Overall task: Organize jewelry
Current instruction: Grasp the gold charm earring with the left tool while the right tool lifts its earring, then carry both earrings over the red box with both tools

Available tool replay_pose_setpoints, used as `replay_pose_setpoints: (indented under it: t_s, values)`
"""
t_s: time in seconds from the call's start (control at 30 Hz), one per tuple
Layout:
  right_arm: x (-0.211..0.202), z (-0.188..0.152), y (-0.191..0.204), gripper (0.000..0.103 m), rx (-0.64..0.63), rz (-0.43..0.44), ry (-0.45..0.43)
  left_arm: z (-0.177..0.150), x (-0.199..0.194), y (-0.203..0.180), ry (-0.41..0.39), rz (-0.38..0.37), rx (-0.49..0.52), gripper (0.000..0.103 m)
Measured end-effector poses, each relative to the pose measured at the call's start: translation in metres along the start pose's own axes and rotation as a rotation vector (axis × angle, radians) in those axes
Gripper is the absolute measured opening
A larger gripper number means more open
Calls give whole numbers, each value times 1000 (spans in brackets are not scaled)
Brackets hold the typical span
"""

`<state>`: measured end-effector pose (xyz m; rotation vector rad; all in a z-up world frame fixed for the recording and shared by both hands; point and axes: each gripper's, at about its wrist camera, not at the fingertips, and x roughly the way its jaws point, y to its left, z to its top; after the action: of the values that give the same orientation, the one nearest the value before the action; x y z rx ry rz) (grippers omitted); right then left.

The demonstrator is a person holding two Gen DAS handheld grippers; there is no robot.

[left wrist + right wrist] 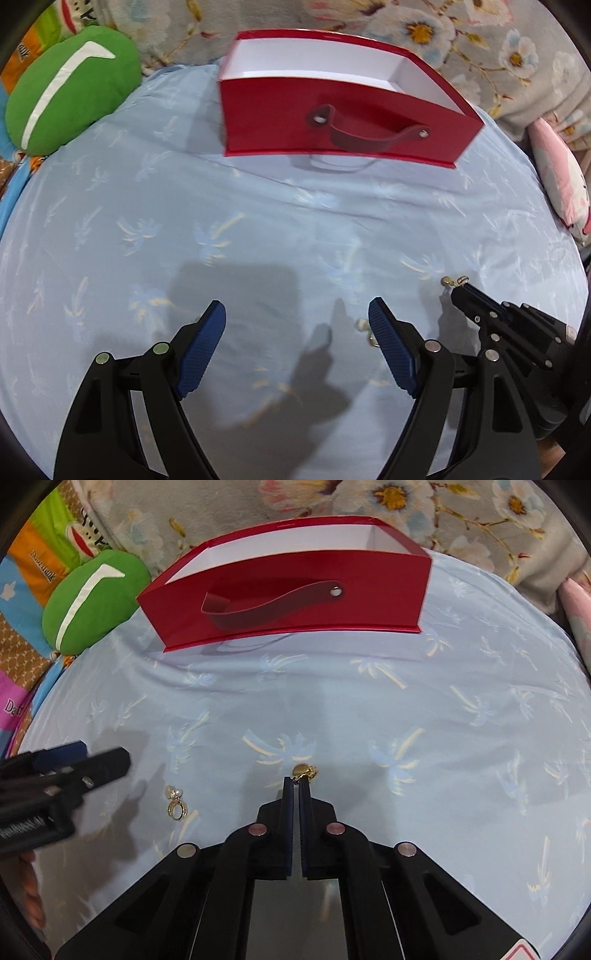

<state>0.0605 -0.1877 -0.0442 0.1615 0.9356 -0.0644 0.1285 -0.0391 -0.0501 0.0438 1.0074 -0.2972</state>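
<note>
My right gripper (296,781) has its jaws pinched together on a small gold earring (305,771) lying on the blue bedsheet (406,709), low and tilted so the tips can nip it. My left gripper (295,314) hangs wide and empty over the second piece, a pearl earring with a ring (175,805). The right view shows that piece whole; the left view half hides it behind a fingertip. The red box (332,110) waits beyond, open.
</note>
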Motion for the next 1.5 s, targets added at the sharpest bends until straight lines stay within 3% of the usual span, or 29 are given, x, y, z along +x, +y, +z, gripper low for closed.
replay_pose_setpoints:
  t_s: [0.2, 0.37, 0.47, 0.53, 0.57, 0.67, 1.03, 1.5]
  values:
    - [-22, -3, -15, 2, 38, -14, -26, -11, 15, -30, 39, -21, 65, 77]
    - [-32, -5, -24, 2, 59, -18, -40, -19, 22, -44, 49, -26, 99, 61]
    - [-37, -7, -27, 2, 68, -18, -45, -20, 21, -48, 40, -27, 117, 40]
    - [-40, -6, -28, 2, 73, -16, -51, -19, 20, -47, 49, -46, 111, 16]
    - [-41, -7, -29, 2, 75, -14, -52, -18, 20, -44, 61, -63, 95, 14]
    - [-46, -6, -28, 2, 76, -5, -60, -16, 18, -39, 77, -99, 62, 14]
    - [-83, 18, -14, 2, 44, 32, -161, 19, -48, -14, -80, -97, 24, 14]
    - [-130, 119, 5, 2, -44, 63, -387, 130, -112, 13, -337, -29, 5, 14]
